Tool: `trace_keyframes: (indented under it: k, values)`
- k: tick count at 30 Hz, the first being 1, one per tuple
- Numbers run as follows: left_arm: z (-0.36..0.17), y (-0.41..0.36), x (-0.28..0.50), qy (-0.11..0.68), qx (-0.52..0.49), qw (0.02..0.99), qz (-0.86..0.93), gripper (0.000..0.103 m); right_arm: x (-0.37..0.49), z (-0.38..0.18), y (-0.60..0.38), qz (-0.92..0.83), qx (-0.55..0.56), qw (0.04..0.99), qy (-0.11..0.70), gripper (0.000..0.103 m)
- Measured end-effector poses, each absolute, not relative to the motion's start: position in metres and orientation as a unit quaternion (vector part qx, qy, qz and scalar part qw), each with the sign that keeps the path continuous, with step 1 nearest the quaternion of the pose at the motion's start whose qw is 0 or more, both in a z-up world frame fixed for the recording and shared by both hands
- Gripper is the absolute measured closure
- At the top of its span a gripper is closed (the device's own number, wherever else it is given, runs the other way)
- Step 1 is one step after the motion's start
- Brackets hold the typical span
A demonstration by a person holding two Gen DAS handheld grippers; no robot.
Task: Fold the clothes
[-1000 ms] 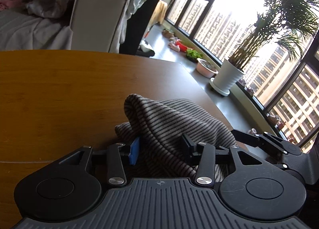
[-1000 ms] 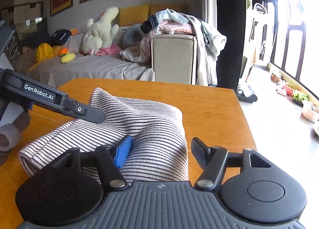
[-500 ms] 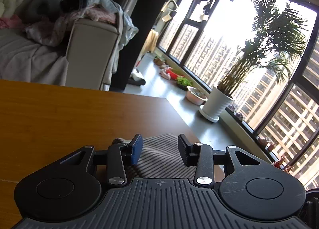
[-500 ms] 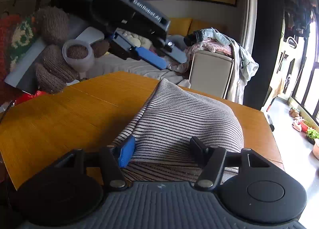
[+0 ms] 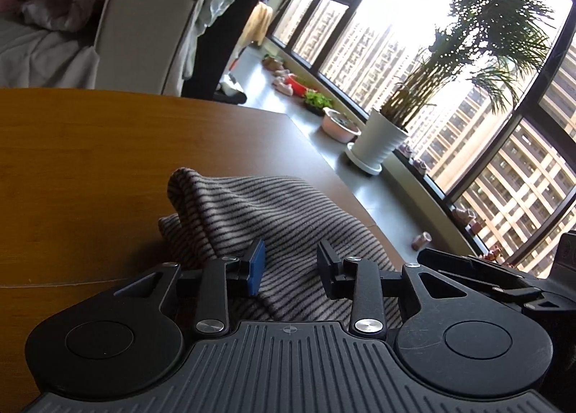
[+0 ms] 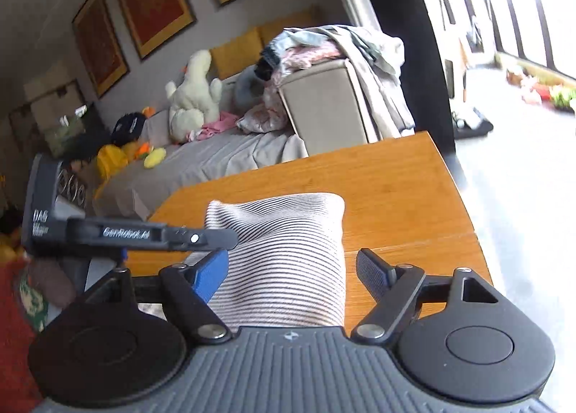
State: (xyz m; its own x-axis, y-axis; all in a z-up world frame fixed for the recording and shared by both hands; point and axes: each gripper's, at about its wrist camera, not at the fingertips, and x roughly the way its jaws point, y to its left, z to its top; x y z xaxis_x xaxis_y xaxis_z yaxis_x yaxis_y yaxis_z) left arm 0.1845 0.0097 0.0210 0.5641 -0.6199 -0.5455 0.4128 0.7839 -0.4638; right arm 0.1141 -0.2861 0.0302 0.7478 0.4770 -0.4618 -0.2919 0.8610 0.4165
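Wooden table (image 5: pixel 90 161), brown-orange top; far right corner visible in right wrist view (image 6: pixel 396 175).

Striped garment (image 5: pixel 259 211), grey with thin dark stripes, lies bunched and folded on table near its right edge, one rounded fold humped up at the far end. Same garment in right wrist view (image 6: pixel 288 251), lying lengthwise away from camera, well short of the far edge.

Left gripper (image 5: pixel 289 267) low over near part of garment, fingers apart, cloth showing in the gap, nothing pinched. Seen side-on in right wrist view (image 6: pixel 151 233), at garment's left side.

Right gripper (image 6: pixel 291 269) also spread wide; garment runs between its fingers, blue pad (image 6: pixel 210 272) touching cloth's left side, black pad (image 6: pixel 372 271) apart from it.
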Motion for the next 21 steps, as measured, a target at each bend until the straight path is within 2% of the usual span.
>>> trace_keyframes:
  k: [4, 6, 7, 9, 10, 17, 21]
  values:
    - [0.024, 0.018, 0.181, 0.359, -0.156, 0.874, -0.288, 0.068, 0.163, -0.006, -0.285, 0.209, 0.215, 0.889, 0.347, 0.014]
    - [0.031, 0.025, 0.173, 0.353, -0.156, 0.881, -0.274, 0.067, 0.175, -0.022, -0.284, 0.23, 0.253, 0.867, 0.362, 0.015]
    - [0.036, 0.03, 0.168, 0.347, -0.153, 0.886, -0.267, 0.065, 0.175, -0.024, -0.282, 0.241, 0.258, 0.863, 0.36, 0.02]
    - [0.044, 0.039, 0.156, 0.342, -0.16, 0.889, -0.257, 0.048, 0.172, -0.022, -0.278, 0.247, 0.241, 0.868, 0.356, 0.026]
    - [0.046, 0.043, 0.151, 0.344, -0.164, 0.888, -0.255, 0.044, 0.17, -0.02, -0.276, 0.247, 0.231, 0.872, 0.354, 0.029]
    - [0.012, 0.031, 0.149, 0.414, -0.177, 0.851, -0.27, 0.042, 0.131, 0.017, -0.247, 0.216, 0.069, 0.93, 0.289, 0.039]
    - [0.006, 0.026, 0.153, 0.42, -0.17, 0.851, -0.266, 0.03, 0.128, 0.02, -0.252, 0.215, 0.06, 0.925, 0.308, 0.038]
